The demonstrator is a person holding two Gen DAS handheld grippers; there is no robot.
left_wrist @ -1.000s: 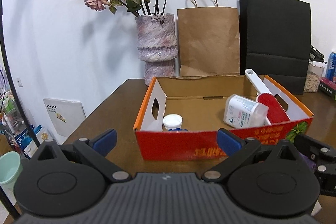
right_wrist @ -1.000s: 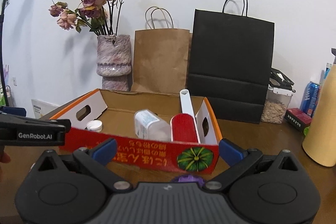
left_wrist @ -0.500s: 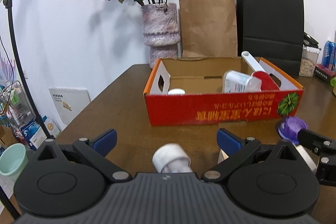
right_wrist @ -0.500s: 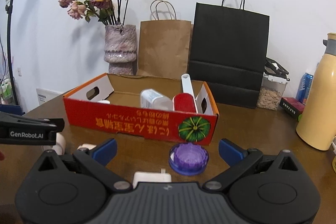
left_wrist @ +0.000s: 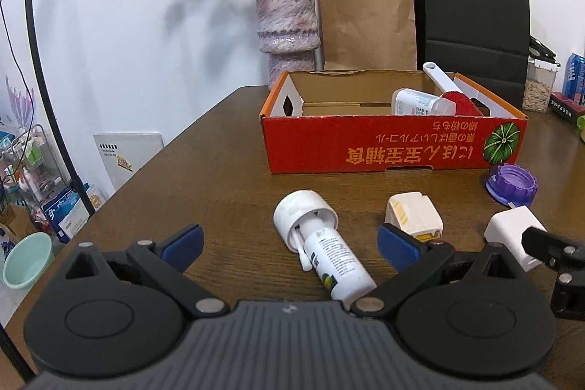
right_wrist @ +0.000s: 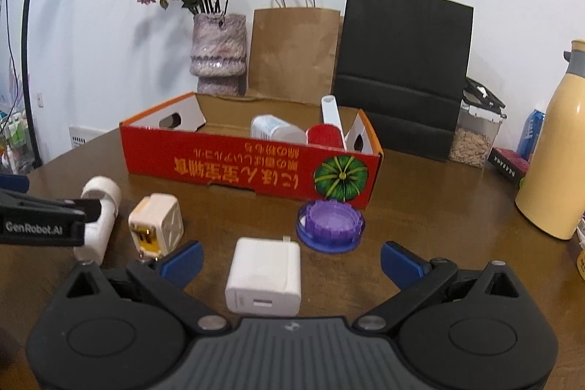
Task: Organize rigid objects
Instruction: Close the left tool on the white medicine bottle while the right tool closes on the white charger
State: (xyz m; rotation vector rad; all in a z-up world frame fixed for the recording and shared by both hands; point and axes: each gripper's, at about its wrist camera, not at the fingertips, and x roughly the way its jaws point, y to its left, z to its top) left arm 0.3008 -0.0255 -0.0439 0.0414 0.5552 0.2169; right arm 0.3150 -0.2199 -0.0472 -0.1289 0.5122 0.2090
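Both claws are spread wide open and holding nothing: the left claw (left_wrist: 289, 243) sits over a white spray bottle (left_wrist: 321, 245) lying on its side on the table (left_wrist: 219, 178), and the right claw (right_wrist: 290, 260) frames a white charger cube (right_wrist: 264, 276). A cream plug adapter (right_wrist: 156, 225) and purple lid (right_wrist: 330, 220) sit just in front of the red cardboard box (right_wrist: 252, 170), which already holds a clear bottle (right_wrist: 276, 132) and a red lint roller (right_wrist: 327, 134).
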